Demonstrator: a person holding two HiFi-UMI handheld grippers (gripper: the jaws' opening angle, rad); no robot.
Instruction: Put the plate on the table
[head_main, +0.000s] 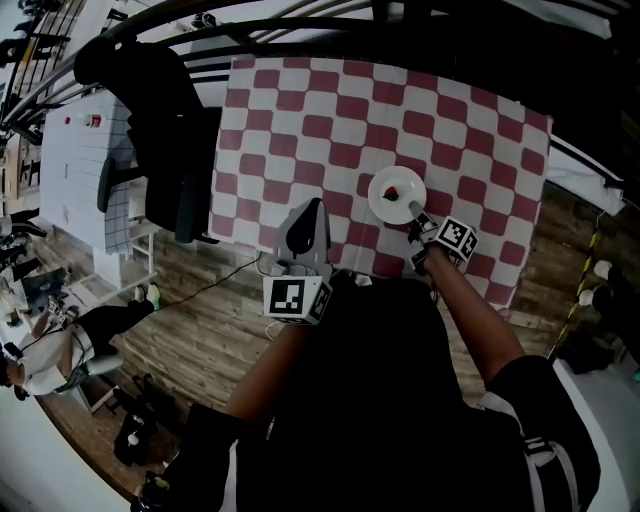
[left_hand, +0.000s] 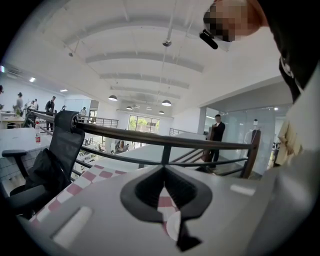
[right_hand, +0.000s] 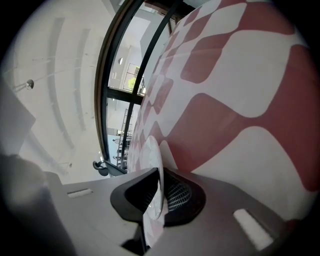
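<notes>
A white plate with a small red thing on it is over the near right part of the table, which has a red and white chequered cloth. My right gripper is shut on the plate's near rim. In the right gripper view the plate runs edge-on between the jaws of the right gripper, close to the cloth; whether it touches I cannot tell. My left gripper hovers at the table's near edge, shut and holding nothing. Through the left gripper a part of the plate shows.
A black office chair stands at the table's left side, next to a white cabinet. A dark railing runs along the table's far side. A person sits at lower left; another person stands beyond the railing.
</notes>
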